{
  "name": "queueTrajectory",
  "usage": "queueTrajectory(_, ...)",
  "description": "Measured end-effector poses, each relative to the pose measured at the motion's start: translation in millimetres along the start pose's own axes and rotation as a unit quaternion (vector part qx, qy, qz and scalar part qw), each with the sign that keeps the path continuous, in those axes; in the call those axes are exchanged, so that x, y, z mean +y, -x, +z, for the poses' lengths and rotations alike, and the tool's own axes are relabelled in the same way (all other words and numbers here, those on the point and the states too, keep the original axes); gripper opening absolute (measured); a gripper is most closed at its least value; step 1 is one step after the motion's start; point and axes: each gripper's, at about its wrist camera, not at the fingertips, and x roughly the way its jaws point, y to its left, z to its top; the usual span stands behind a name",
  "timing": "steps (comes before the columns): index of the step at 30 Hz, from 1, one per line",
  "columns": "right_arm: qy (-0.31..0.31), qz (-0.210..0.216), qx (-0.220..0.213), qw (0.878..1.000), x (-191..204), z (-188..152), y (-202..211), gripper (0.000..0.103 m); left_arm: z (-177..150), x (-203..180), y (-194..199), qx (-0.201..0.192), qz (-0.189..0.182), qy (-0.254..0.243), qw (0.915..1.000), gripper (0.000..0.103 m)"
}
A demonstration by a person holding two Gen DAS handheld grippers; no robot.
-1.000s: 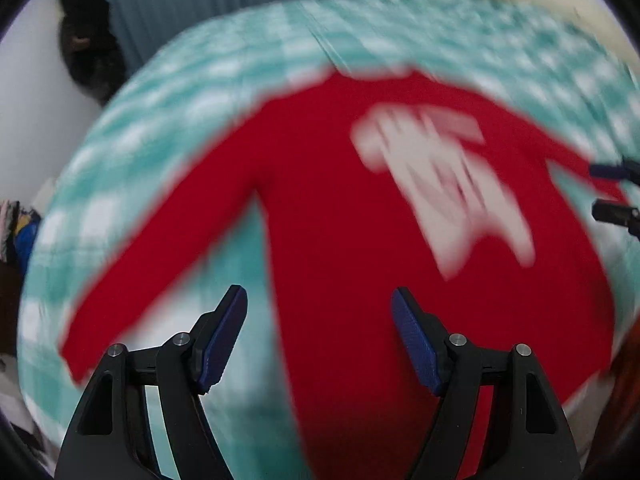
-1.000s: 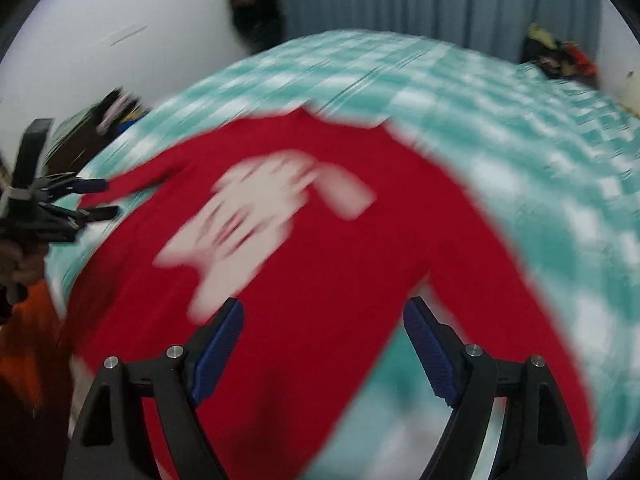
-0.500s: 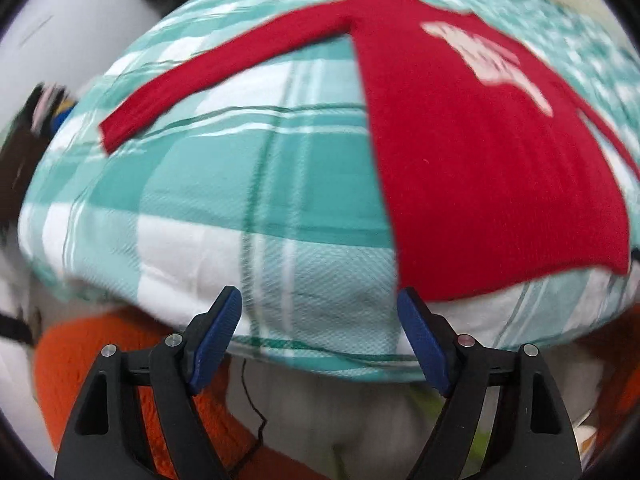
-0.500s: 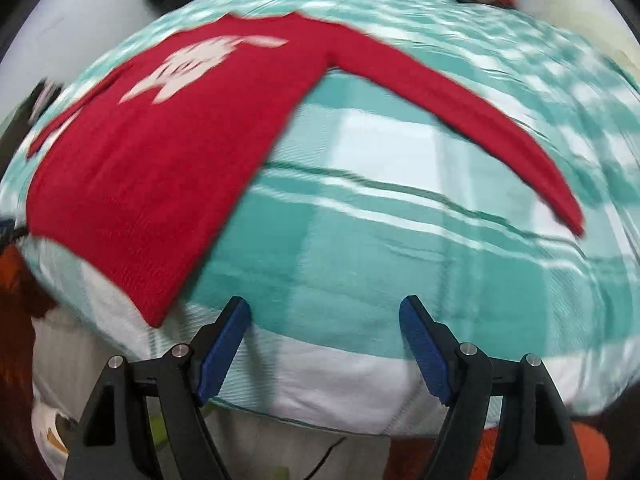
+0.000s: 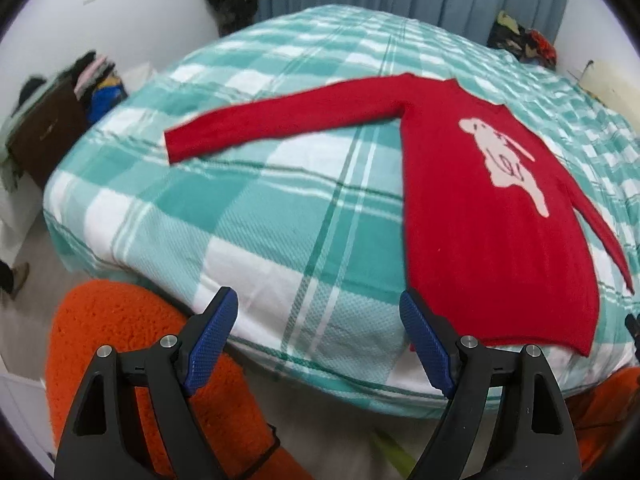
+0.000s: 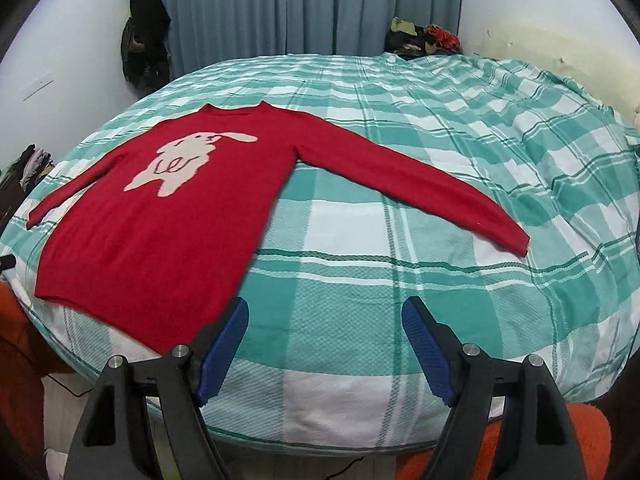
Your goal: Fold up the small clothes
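A small red sweater [image 5: 492, 220] with a pale pink animal on its chest lies flat, face up, on the bed, both sleeves spread outward; it also shows in the right wrist view [image 6: 160, 216]. My left gripper [image 5: 320, 340] is open and empty, held off the bed's near edge, left of the sweater's hem. My right gripper [image 6: 324, 348] is open and empty, off the near edge, just right of the hem's corner. Neither gripper touches the sweater.
The bed has a teal and white checked cover [image 6: 440, 128]. An orange fuzzy thing [image 5: 132, 320] sits low by the bed's near edge. Clothes piles sit at the far corner [image 6: 424, 38] and on a brown stand [image 5: 48, 132]. Blue curtains [image 6: 304, 4] hang behind.
Both grippers have pulled back from over the sweater to beyond the bed's near edge. The sweater stays spread flat. Both grippers stayed open.
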Motion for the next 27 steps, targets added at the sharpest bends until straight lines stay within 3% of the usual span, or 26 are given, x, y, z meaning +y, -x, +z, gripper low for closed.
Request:
queueTrajectory(2,-0.002,-0.001,-0.003,1.000,4,0,1,0.079,0,0,4,-0.012,0.006,-0.005,0.9999,0.091)
queueTrajectory(5,-0.001,-0.008,-0.004,1.000,8,-1,-1,0.079,-3,-1,1,-0.016,-0.006,-0.007,0.9998,0.091)
queueTrajectory(8,0.013,-0.007,-0.010,1.000,13,-1,0,0.079,-8,-5,-5,-0.015,0.012,-0.019,0.9996,0.091)
queueTrajectory(12,0.016,-0.006,-0.015,1.000,16,1,-2,0.079,-8,-9,-3,-0.026,0.011,-0.025,0.9993,0.091)
queueTrajectory(20,0.002,-0.004,-0.002,1.000,7,-4,-8,0.079,-11,-16,-15,-0.010,0.024,-0.036,0.9990,0.091)
queueTrajectory(27,-0.036,-0.004,0.004,0.999,-9,-7,-9,0.079,-8,-9,-21,0.000,0.016,-0.006,0.9999,0.091)
